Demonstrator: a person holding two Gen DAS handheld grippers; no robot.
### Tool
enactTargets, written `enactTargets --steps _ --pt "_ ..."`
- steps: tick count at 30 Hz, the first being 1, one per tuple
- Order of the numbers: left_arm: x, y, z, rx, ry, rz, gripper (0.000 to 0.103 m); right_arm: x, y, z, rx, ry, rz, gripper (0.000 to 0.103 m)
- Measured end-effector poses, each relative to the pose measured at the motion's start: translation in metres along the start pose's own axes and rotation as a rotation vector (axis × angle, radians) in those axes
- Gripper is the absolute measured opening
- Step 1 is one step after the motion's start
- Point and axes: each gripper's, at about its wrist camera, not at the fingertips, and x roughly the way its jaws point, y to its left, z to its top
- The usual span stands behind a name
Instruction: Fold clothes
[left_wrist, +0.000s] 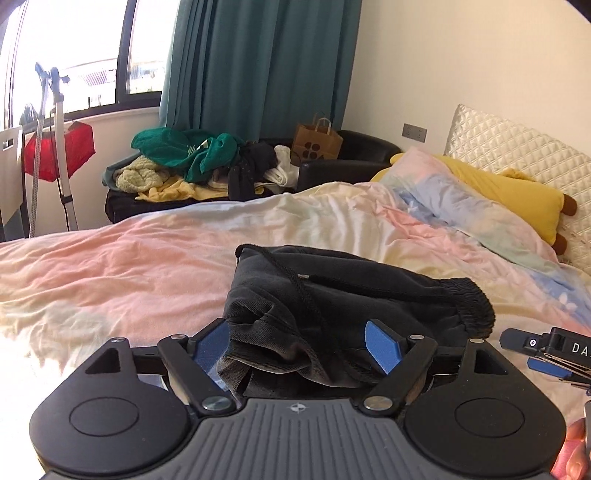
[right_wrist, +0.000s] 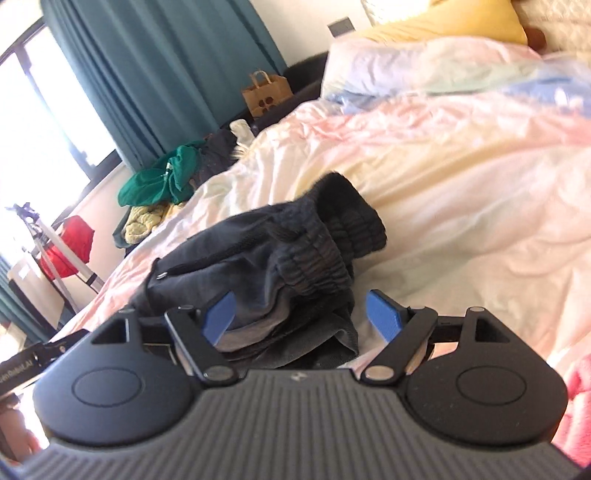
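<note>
Two grippers are positioned at one black garment (left_wrist: 332, 295), which is bunched on the pastel duvet (left_wrist: 110, 266) of the bed. The garment is seen with an elastic cuffed or waist edge (left_wrist: 469, 299) and a drawstring cord (left_wrist: 303, 291) lying across its upper face.

In the left wrist view, the left gripper (left_wrist: 299, 343) is seen with its blue pads (left_wrist: 380, 343) spread wide; a fold of the black fabric is gathered between them and reaches back to the gripper body. The fabric is not pinched by the pads. Part of the right gripper is visible at the right edge of this view, just beside the garment.

In the right wrist view, the right gripper (right_wrist: 301, 314) is likewise spread, with its pads (right_wrist: 382, 314) held apart. Layered fabric fills the left part of the gap and touches the left pad, while the right pad is clear of the cloth and stands over bare duvet. This view is blurred.

Behind the bed, a teal curtain (left_wrist: 258, 62), a brown paper bag (left_wrist: 316, 142) and a pile of mixed clothes (left_wrist: 192, 166) on a dark seat are visible. A yellow pillow (left_wrist: 506, 192) lies at the headboard end, well apart from the garment.
</note>
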Motion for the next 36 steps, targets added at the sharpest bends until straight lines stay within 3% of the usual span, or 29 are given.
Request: enactTargets --steps 9,15,18,19,20,24,36 --pt "-0.139 -0.027 -0.001 0.071 -0.139 -0.015 0.103 -0.116 0.047 0.021 -0.193 -0.151 0.090 0.081" --pt "-0.215 -0.026 -0.023 0.061 -0.187 0.047 0.103 -0.175 0.076 0.007 -0.304 -0.232 0.106 0.084" --pt "-0.242 -0.022 -0.033 0.071 -0.206 0.055 0.103 -0.187 0.084 -0.008 -0.325 -0.218 0.089 0.093" --pt "-0.251 -0.021 -0.037 0.070 -0.218 0.061 0.103 -0.191 0.084 -0.014 -0.322 -0.228 0.094 0.103" --pt "-0.260 -0.020 -0.042 0.074 -0.230 0.071 0.103 -0.194 0.084 -0.020 -0.316 -0.242 0.103 0.103" --pt "-0.259 -0.018 -0.055 0.070 -0.225 0.086 0.103 -0.195 0.091 -0.044 -0.375 -0.276 0.088 0.103" --pt "-0.238 -0.007 -0.092 0.037 -0.178 0.113 0.103 -0.167 0.090 -0.080 -0.413 -0.233 0.109 0.103"
